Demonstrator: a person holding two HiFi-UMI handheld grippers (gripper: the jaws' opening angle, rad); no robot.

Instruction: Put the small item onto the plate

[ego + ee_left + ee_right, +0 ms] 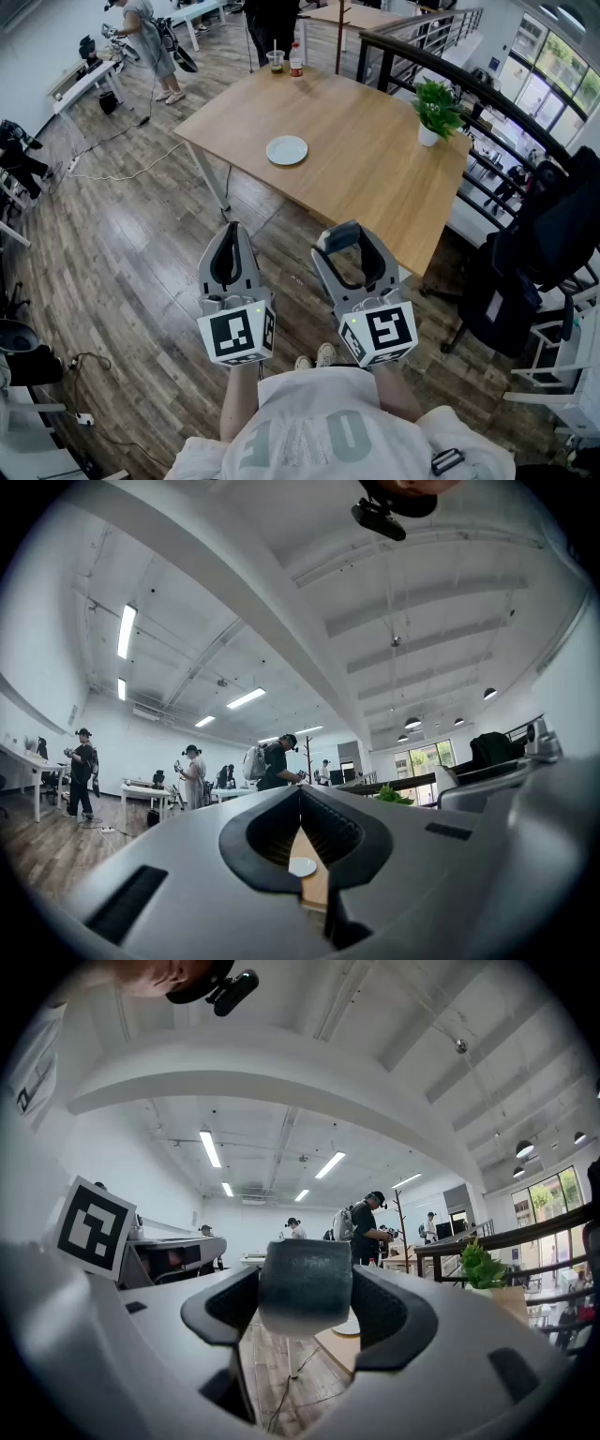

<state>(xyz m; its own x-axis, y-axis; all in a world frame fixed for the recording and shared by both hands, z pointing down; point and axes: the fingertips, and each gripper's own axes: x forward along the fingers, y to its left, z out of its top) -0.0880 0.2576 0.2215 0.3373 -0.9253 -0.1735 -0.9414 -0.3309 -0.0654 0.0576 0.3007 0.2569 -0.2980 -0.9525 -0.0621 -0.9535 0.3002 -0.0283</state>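
Observation:
A small dark grey block (305, 1283) sits between the jaws of my right gripper (306, 1309), touching both, so that gripper is shut on it. In the head view the block (342, 234) is held above the wooden floor, short of the table's near corner. The white plate (287, 150) lies bare on the wooden table (375, 178), near its left edge; it also shows past the jaws of each gripper (302, 865) (349, 1326). My left gripper (231, 230) hovers beside the right one, shut with nothing in it, its tips meeting (300, 791).
A potted plant (437, 111) stands at the table's right side. A cup (276, 62) and a bottle (296, 60) stand at its far edge. A black chair (525, 272) is at the right, a railing (487, 94) behind the table. A person (150, 42) stands far left; cables lie on the floor.

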